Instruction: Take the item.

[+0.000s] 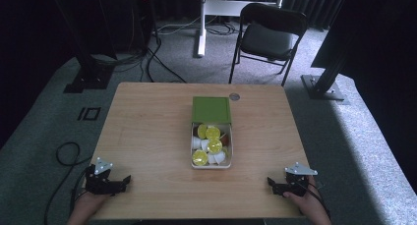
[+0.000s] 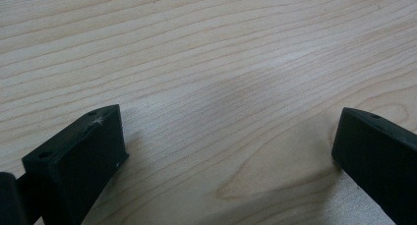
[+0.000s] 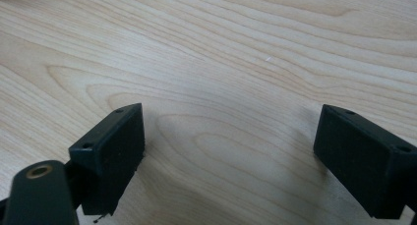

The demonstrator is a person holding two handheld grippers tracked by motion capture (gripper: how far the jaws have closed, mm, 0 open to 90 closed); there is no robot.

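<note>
A white box (image 1: 230,151) sits mid-table, filled with several small cups, some with yellow lids (image 1: 213,146) and some white. Its green lid (image 1: 211,110) lies just behind it, covering the far end. My left gripper (image 1: 125,180) rests at the table's front left corner, held by a hand. In the left gripper view its jaws stand wide apart over bare wood, left gripper (image 2: 230,136) open and holding nothing. My right gripper (image 1: 271,182) rests at the front right corner. Its own view shows the right gripper (image 3: 230,134) open too, only wood grain between the jaws.
The wooden table (image 1: 147,136) has a small round grey disc (image 1: 234,96) near its far edge. A black folding chair (image 1: 268,36) stands behind the table, with stand bases and cables (image 1: 147,58) on the carpet around it.
</note>
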